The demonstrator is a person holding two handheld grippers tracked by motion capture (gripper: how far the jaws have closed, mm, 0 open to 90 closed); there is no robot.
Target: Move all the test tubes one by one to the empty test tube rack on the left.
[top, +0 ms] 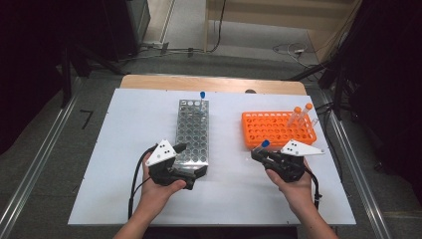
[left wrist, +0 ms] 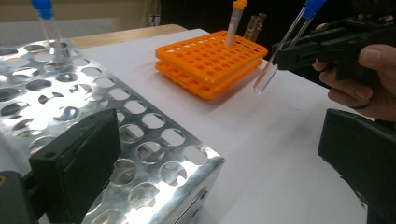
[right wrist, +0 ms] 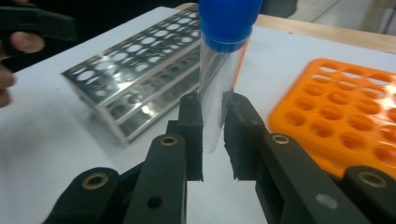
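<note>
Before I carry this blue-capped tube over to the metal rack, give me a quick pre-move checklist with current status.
1. Right tool clamped on the blue-capped tube: ok, pads press its clear wall.
2. Tube clear of the table: ok, its bottom hangs in the air.
3. Tube upright: not ok, it leans.
4. Metal rack steadied: ok, left tool straddles its near corner; firm clamping, cannot tell.
5. Free holes in rack: ok, one tube stands at the far end.
6. Path from the orange rack: ok, bare table between.
</note>
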